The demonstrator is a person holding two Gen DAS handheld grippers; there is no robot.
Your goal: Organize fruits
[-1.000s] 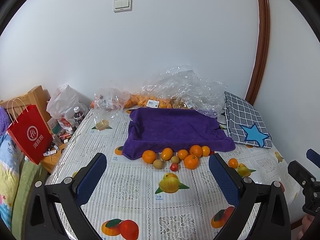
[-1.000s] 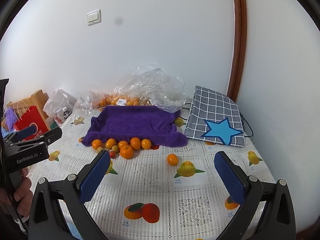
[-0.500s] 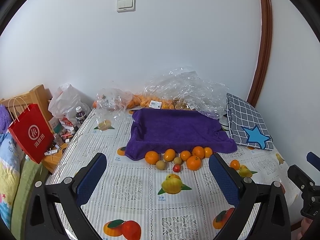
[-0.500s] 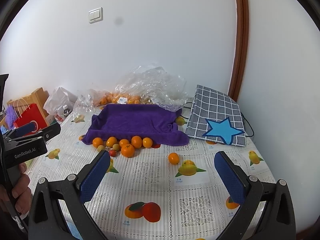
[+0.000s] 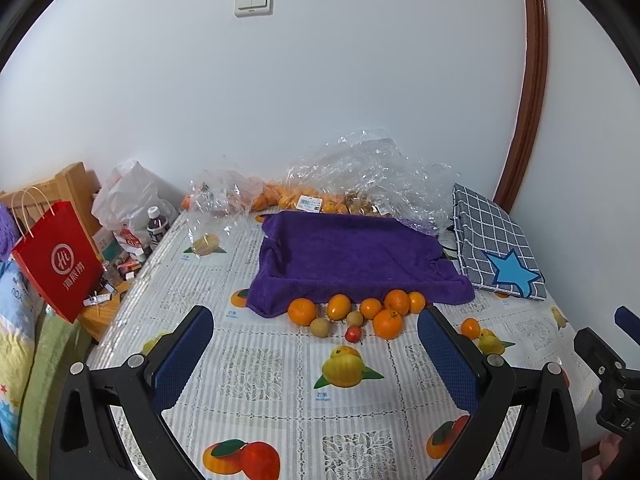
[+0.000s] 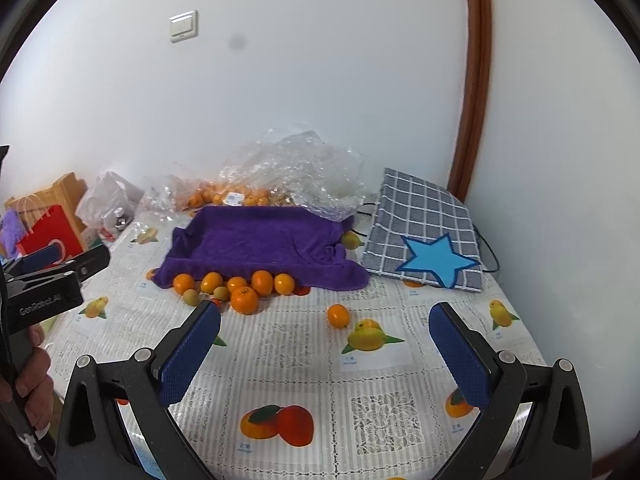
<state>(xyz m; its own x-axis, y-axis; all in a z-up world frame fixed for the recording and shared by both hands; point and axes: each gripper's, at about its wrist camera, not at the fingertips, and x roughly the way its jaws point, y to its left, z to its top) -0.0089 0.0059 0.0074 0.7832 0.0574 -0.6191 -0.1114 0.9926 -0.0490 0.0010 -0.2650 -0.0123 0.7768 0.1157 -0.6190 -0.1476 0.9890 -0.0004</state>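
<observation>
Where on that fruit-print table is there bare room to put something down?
Free: the near tablecloth between the fruit cluster and the two tools, and the stretch left of the purple towel. A smaller patch lies between the lone orange and the checked cushion. Crowded: the towel's front edge and the plastic bags along the wall.

**What you can't really make out from here**

Past the jaws, the purple towel covers whatever's underneath it. The bagged oranges behind it blur through crinkled plastic. A red fruit peeks from under the towel's edge, mostly hidden. Left gripper's handle runs off-frame.
</observation>
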